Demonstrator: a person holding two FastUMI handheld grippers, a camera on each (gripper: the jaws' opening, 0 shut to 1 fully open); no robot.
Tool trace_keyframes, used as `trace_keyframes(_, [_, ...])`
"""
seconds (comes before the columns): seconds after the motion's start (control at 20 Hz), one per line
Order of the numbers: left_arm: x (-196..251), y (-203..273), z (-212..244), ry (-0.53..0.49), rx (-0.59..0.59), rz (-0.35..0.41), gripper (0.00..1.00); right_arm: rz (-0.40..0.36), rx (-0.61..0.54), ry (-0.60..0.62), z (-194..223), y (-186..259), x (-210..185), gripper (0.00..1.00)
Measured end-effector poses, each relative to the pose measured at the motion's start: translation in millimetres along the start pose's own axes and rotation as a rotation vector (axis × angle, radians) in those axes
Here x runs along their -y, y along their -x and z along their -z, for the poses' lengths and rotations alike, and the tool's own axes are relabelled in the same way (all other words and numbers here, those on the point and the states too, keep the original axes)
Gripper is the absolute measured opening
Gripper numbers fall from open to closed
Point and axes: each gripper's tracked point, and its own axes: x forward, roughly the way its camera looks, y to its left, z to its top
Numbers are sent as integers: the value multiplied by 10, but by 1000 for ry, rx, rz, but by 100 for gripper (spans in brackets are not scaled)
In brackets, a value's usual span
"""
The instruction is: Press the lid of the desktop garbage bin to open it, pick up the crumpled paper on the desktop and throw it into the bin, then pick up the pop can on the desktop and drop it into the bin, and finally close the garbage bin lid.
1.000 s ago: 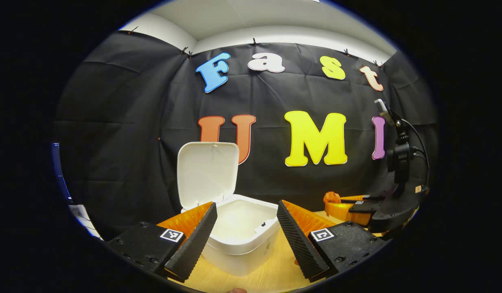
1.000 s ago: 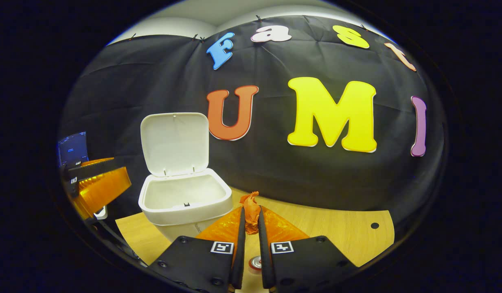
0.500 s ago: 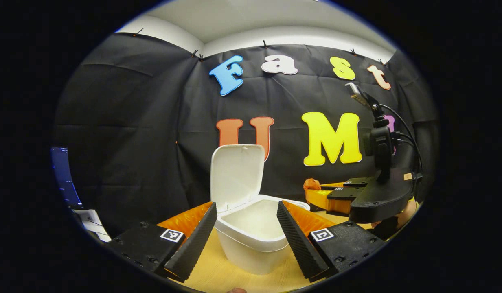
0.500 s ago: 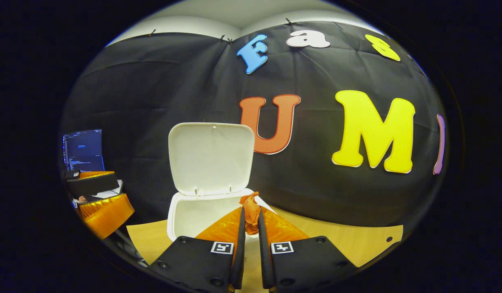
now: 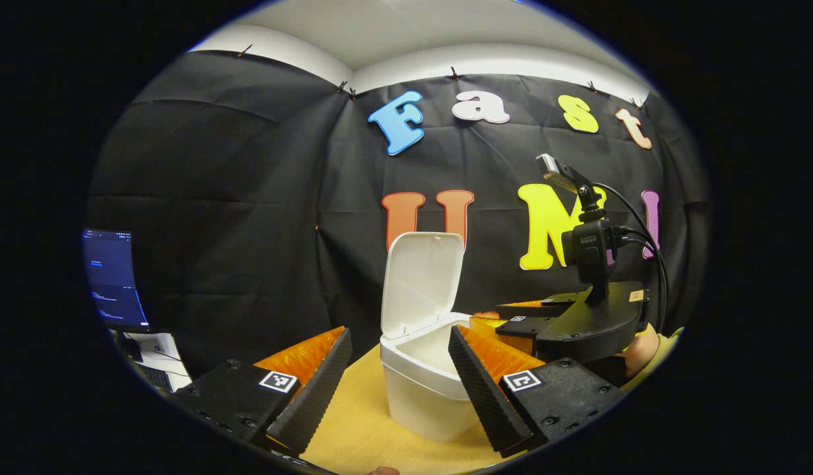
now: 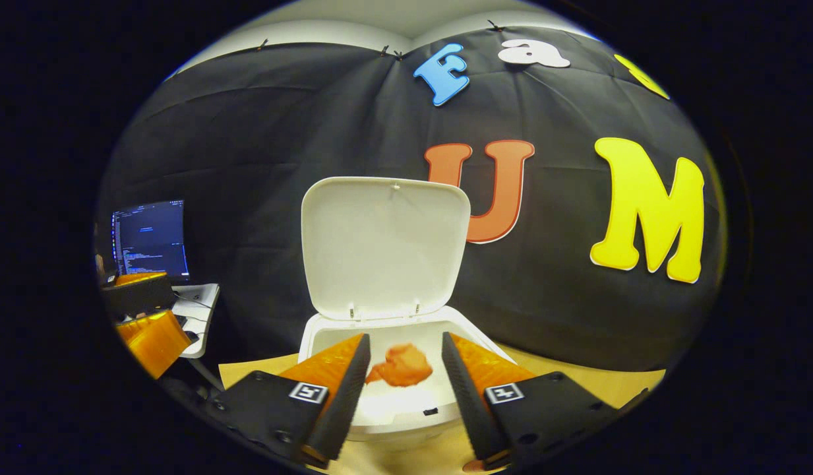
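The right gripper (image 6: 399,382) now gapes — its crumpled paper (image 6: 401,366), blurred, is inside the bin (image 6: 380,412); the left gripper (image 5: 399,379) stays apart.

Black gripper (image 5: 399,379) bodies — square coded tags, screws, cables.

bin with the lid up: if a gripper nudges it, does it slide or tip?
Probably slides first: the bin is a thin white plastic shell holding little more than a crumpled paper, so likely light on the smooth wooden table. The upright lid stands tall at the back, so a push high up could well rock it backward.
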Motion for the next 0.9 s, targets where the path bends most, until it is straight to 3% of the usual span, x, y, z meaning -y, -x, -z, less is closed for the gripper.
trace_keyframes(0.1, [5, 5, 18, 3, -5, -3, 97, 12, 1, -3, 21, 26, 45, 98])
trace_keyframes(0.45, [279, -51, 47, 6, -12, 56, 97, 92, 60, -34, -74, 384, 381, 98])
trace_keyframes(0.9, [1214, -132, 202, 11, -61, 275, 98, 298, 119, -46, -138, 1204, 1185, 97])
